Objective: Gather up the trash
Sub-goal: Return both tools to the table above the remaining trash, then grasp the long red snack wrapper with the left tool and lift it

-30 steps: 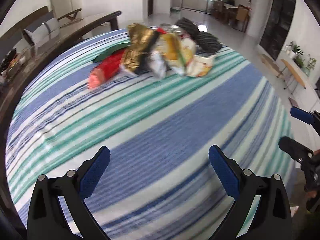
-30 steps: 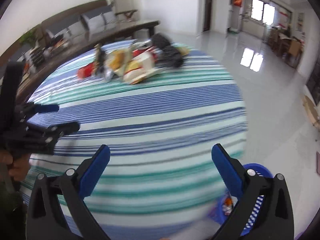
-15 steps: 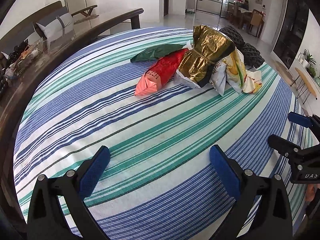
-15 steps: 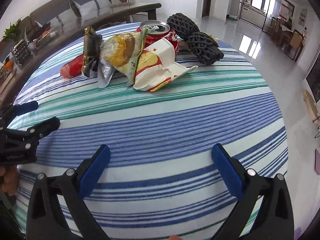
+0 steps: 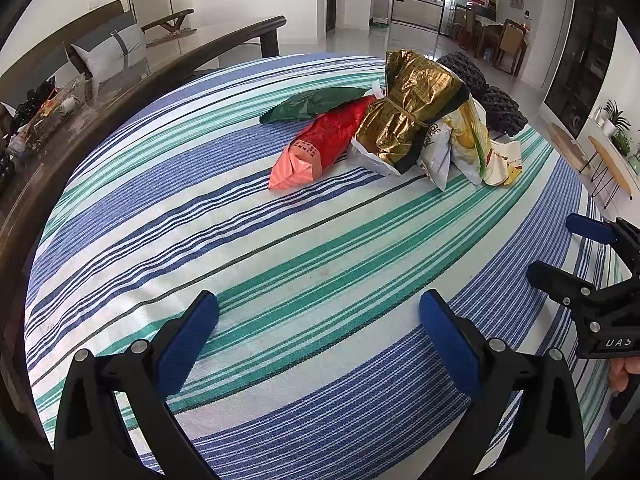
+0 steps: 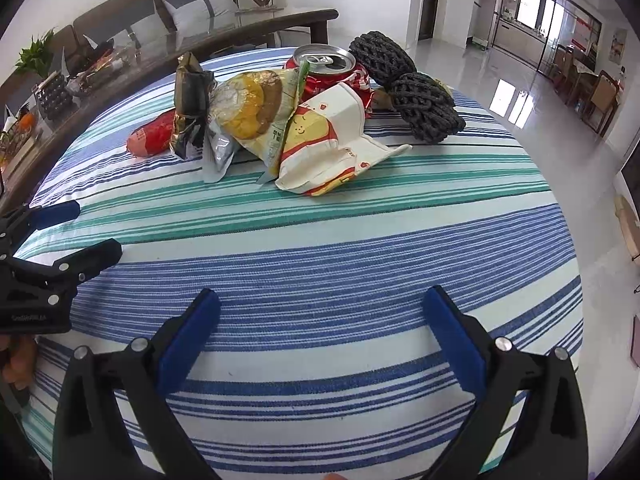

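A heap of trash lies at the far side of the striped tablecloth (image 5: pixel 280 264): a red wrapper (image 5: pixel 320 144), a green wrapper (image 5: pixel 312 104), a gold foil bag (image 5: pixel 412 104), a yellow snack bag (image 6: pixel 256 112), a white and red paper bag (image 6: pixel 332 140), a red can (image 6: pixel 326 72) and two black mesh rolls (image 6: pixel 424 108). My left gripper (image 5: pixel 318 326) is open and empty, well short of the heap. My right gripper (image 6: pixel 320 324) is open and empty, also short of it. Each gripper shows at the edge of the other's view.
A dark wooden table (image 5: pixel 120 80) with clutter stands beyond the cloth's left edge, with a sofa and cushions (image 6: pixel 192 4) behind. Shiny floor (image 6: pixel 520 92) lies to the right. The cloth's near half (image 6: pixel 340 248) is bare.
Both grippers have moved forward over the table toward the heap, which now looks larger and sharper. Both stayed open.
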Tool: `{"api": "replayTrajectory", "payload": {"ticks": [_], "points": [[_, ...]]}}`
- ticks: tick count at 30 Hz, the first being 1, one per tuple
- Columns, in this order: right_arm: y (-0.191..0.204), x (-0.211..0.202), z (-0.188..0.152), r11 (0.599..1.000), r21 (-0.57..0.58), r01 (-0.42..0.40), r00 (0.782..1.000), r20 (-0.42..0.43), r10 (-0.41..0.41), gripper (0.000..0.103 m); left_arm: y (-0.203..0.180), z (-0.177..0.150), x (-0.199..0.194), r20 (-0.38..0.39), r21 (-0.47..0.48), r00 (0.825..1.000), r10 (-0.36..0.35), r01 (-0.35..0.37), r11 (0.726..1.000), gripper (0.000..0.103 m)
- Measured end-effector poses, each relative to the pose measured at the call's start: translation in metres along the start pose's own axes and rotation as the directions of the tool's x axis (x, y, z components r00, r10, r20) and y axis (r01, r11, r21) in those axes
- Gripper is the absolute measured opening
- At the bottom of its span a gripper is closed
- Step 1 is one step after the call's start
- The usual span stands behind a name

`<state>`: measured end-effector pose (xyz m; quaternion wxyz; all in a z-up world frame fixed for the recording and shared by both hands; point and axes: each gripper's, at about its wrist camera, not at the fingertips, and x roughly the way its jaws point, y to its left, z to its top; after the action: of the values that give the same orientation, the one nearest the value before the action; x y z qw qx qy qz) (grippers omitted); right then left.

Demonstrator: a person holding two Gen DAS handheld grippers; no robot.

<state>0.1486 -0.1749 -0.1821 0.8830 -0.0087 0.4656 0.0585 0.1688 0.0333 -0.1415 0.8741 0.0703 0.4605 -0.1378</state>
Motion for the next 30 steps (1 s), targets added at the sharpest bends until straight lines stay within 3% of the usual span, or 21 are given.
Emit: {"api": "replayTrajectory", "payload": {"ticks": [6, 9, 12, 17, 19, 20, 21, 25, 30], "points": [[-0.001, -0.001, -0.002, 1.000, 0.000, 0.000, 1.000, 0.001, 0.000, 0.098, 0.017, 0.011, -0.009, -0.043, 0.071, 0.990, -0.131, 0.134, 0.988, 0.099], [-0.001, -0.001, -0.002, 1.000, 0.000, 0.000, 1.000, 0.000, 0.000, 0.098, 0.024, 0.040, -0.011, 0.002, 0.107, 0.994, -0.109, 0.109, 0.988, 0.099], [0.000, -0.001, -0.002, 1.000, 0.000, 0.000, 1.000, 0.000, 0.000, 0.098, 0.024, 0.066, 0.006, -0.015, 0.140, 0.992, -0.126, 0.126, 0.982, 0.098], [0.000, -0.001, -0.002, 1.000, 0.000, 0.000, 1.000, 0.001, 0.000, 0.098, 0.018, 0.086, 0.039, -0.055, 0.222, 0.992, -0.114, 0.124, 0.967, 0.073], [0.000, -0.001, -0.002, 1.000, 0.000, 0.000, 1.000, 0.001, 0.000, 0.098, 0.017, 0.089, 0.044, -0.054, 0.230, 0.990, -0.131, 0.140, 0.963, 0.058], [0.000, -0.001, -0.002, 1.000, 0.000, 0.000, 1.000, 0.000, 0.000, 0.098, 0.017, 0.089, 0.046, -0.063, 0.229, 0.987, -0.150, 0.160, 0.960, 0.036], [0.000, -0.001, -0.002, 1.000, 0.000, 0.000, 1.000, 0.000, 0.000, 0.098, 0.017, 0.089, 0.048, -0.065, 0.229, 0.986, -0.151, 0.162, 0.960, 0.028], [0.000, -0.001, -0.002, 1.000, 0.000, 0.000, 1.000, 0.001, 0.000, 0.098, 0.022, 0.073, 0.033, -0.061, 0.172, 0.988, -0.140, 0.149, 0.974, 0.025], [0.000, -0.001, -0.002, 1.000, -0.002, 0.004, 1.000, 0.000, -0.004, 0.098, 0.038, 0.027, -0.007, -0.062, 0.056, 0.991, -0.116, 0.119, 0.991, 0.025]]}}
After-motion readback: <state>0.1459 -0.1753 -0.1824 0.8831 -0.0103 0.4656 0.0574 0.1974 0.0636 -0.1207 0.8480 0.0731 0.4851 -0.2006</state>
